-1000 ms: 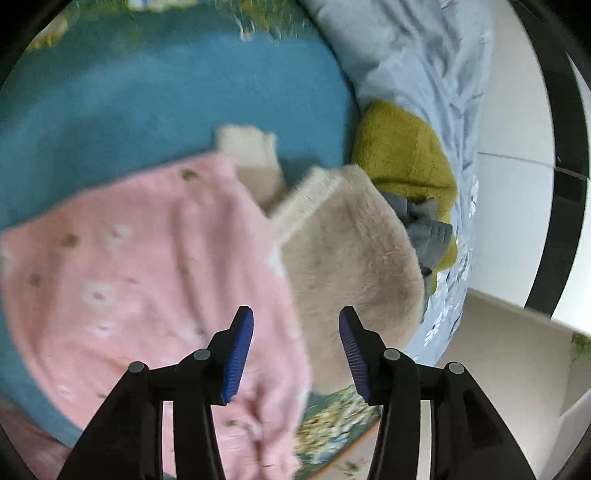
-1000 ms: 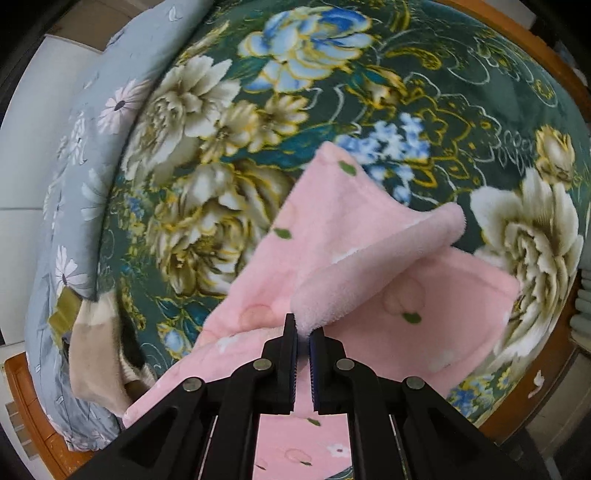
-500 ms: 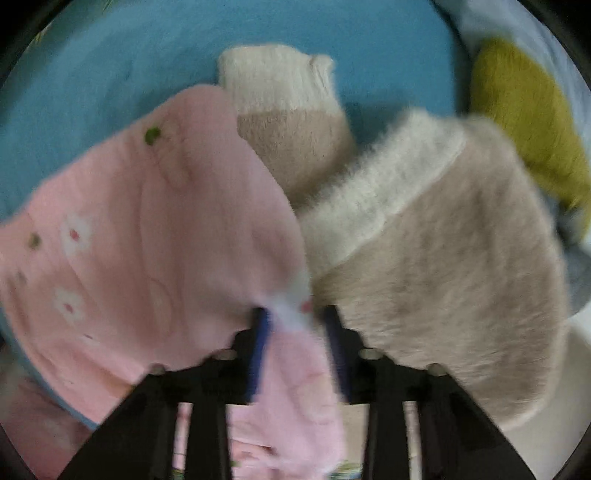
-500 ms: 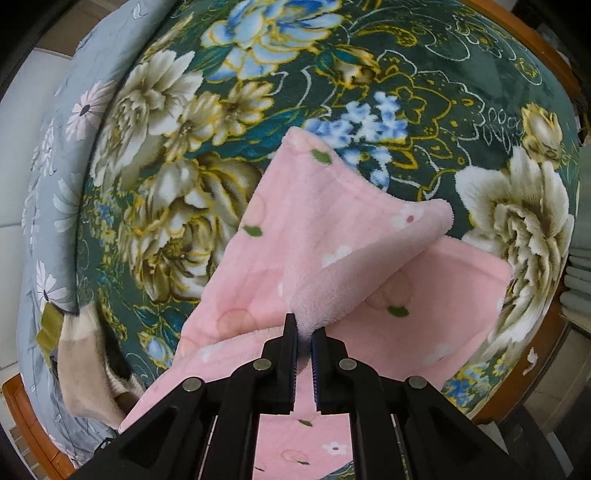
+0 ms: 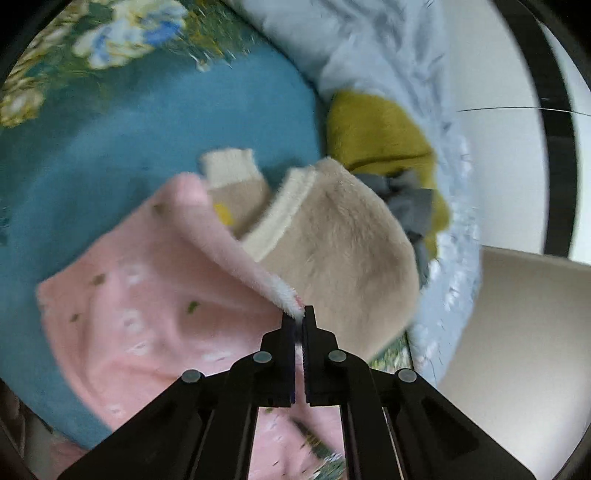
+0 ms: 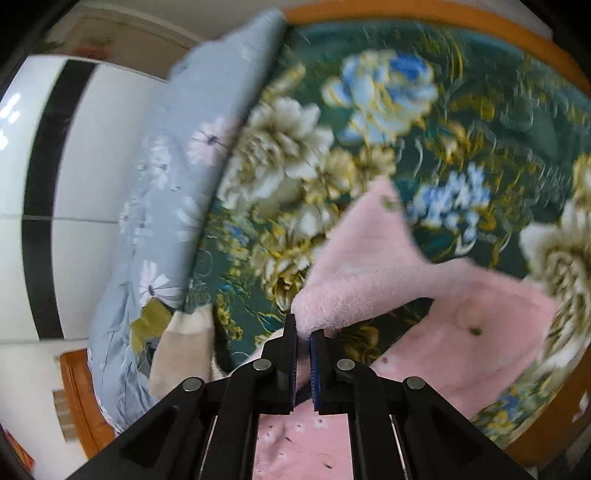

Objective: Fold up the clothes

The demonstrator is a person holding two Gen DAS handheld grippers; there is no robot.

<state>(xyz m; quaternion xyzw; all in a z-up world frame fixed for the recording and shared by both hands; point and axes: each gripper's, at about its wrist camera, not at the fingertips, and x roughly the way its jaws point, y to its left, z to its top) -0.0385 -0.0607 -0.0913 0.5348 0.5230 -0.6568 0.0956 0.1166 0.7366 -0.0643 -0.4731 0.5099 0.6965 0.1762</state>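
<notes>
A pink fleece garment (image 5: 147, 302) with small flowers lies on the bed. My left gripper (image 5: 298, 318) is shut on its white-tipped corner, lifting that edge off a beige fluffy garment (image 5: 343, 258). In the right wrist view the same pink garment (image 6: 461, 332) drapes over the floral blanket (image 6: 406, 110), and my right gripper (image 6: 303, 332) is shut on a raised fold of it (image 6: 354, 291).
A teal cloth (image 5: 110, 147) lies under the pink garment. An olive garment (image 5: 376, 133) and a grey one (image 5: 410, 206) sit by the pale blue pillow (image 5: 369, 44). The wooden bed frame (image 6: 480, 26) rims the mattress. A white wall (image 6: 92, 184) stands at the left.
My left gripper went from open above the clothes to shut on the pink garment's corner and has lifted it. My right gripper stayed shut on its fold and rose, swinging the view.
</notes>
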